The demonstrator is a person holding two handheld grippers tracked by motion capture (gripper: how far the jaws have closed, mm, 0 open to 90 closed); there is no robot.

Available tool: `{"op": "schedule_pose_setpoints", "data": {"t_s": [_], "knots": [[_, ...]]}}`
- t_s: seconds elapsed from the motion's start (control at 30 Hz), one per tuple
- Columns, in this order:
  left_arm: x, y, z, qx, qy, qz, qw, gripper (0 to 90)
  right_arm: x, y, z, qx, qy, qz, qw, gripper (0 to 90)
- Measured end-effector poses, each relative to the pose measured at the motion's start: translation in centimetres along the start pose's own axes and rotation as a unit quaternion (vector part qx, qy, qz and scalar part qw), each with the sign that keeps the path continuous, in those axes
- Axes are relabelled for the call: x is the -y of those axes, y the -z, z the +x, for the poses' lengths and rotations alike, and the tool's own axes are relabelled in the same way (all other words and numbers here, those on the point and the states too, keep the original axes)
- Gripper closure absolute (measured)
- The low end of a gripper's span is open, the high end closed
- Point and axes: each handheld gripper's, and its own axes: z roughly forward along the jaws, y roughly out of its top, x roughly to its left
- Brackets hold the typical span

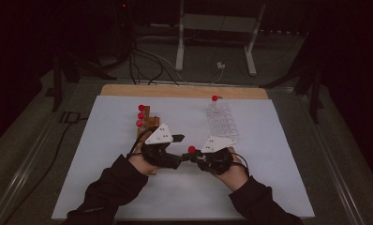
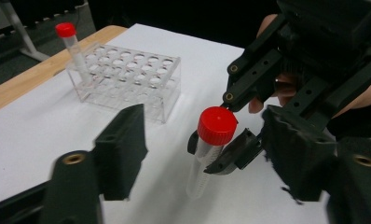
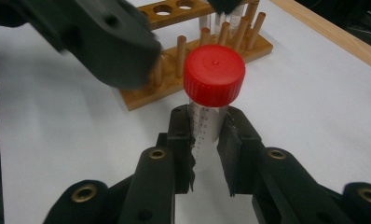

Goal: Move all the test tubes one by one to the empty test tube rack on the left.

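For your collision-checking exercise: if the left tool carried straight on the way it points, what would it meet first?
Probably the red-capped tube held upright in the right tool; it stands between the left tool's open jaws, though depth is unclear.

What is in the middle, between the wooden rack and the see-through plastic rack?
In the high view, the two grippers meet there: the right gripper holds a red-capped tube between the wooden rack and the clear plastic rack.

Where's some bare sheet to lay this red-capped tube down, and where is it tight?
Bare white sheet lies right of the right gripper, below the clear rack; more lies left of the wooden rack. It is crowded around the held tube, where the left gripper closes in.
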Motion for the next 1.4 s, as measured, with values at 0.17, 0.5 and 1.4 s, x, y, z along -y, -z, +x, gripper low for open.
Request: {"op": "schedule_pose_setpoints", "data": {"t_s": [0.17,0.5,1.4], "knots": [[-0.1,-0.3,-0.2,-0.002,-0.006,-0.002,1.0000,44.0,0.0,0.0,0.0,-0.003,-0.003,-0.001,1.0000,75.5],[-0.1,-1.0,-0.4,0.002,-0.013,0.004,0.9999,60.4,-0.1,0.2,0.0,-0.004,-0.003,-0.003,1.0000,75.6],[-0.9,-0.3,0.1,0.007,-0.027,0.011,0.9996,72.0,0.0,0.4,-0.4,-0.007,-0.015,-0.010,0.9998,57.9]]}}
